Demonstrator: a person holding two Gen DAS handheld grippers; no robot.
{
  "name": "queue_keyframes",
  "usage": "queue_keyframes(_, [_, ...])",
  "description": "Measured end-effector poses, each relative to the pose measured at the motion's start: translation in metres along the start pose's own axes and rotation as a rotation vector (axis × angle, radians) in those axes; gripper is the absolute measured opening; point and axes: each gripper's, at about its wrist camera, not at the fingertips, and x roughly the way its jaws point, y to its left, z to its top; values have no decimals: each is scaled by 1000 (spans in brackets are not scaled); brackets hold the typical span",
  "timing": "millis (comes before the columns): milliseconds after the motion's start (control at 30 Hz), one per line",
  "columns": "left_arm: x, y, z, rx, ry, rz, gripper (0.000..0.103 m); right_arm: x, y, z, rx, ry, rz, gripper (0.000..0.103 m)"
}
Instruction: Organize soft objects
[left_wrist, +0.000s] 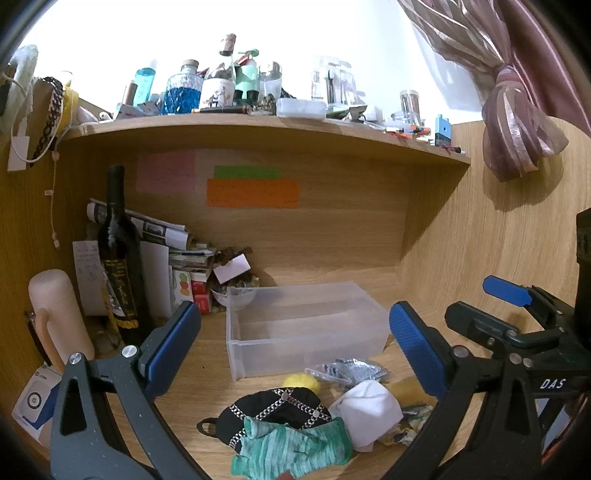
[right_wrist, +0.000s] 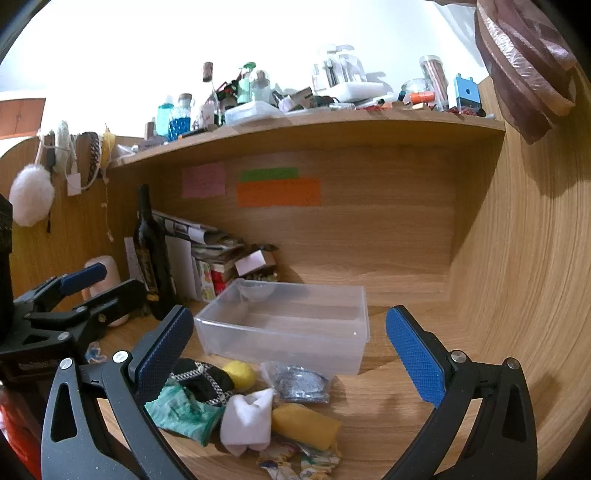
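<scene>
A pile of soft things lies on the wooden desk in front of an empty clear plastic bin (left_wrist: 303, 325) (right_wrist: 288, 325). The pile holds a green striped sock (left_wrist: 291, 446) (right_wrist: 181, 410), a black chain-patterned cloth (left_wrist: 273, 406) (right_wrist: 199, 376), a white sock (left_wrist: 365, 410) (right_wrist: 247, 421), a yellow ball (left_wrist: 301, 382) (right_wrist: 240, 373), a yellow cloth (right_wrist: 306, 424) and a silvery bag (left_wrist: 351, 371) (right_wrist: 301, 382). My left gripper (left_wrist: 295, 343) is open and empty above the pile. My right gripper (right_wrist: 291, 350) is open and empty above the pile too.
A dark wine bottle (left_wrist: 120, 258) (right_wrist: 151, 254), a pale flask (left_wrist: 59, 314), papers and small boxes (left_wrist: 184, 258) stand at the back left. A shelf (left_wrist: 258, 125) crowded with bottles runs overhead. A wooden side wall (right_wrist: 517, 295) closes the right.
</scene>
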Motion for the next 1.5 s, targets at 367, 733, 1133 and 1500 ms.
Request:
queue_keyframes(367, [24,17,-27,11,131,49,82,14,-17,-20,8,97,-15,96])
queue_keyframes(733, [62,46,-65,-59,320,32,72,49,-35,-63,30,309,16,75])
queue_keyframes(1133, [102,46,-96,-39,460,34,59,77,-36,-90,47,437,64,74])
queue_keyframes(1500, [101,42,-96,-29,447,23,29,81,-39,-92,84,432,84,44])
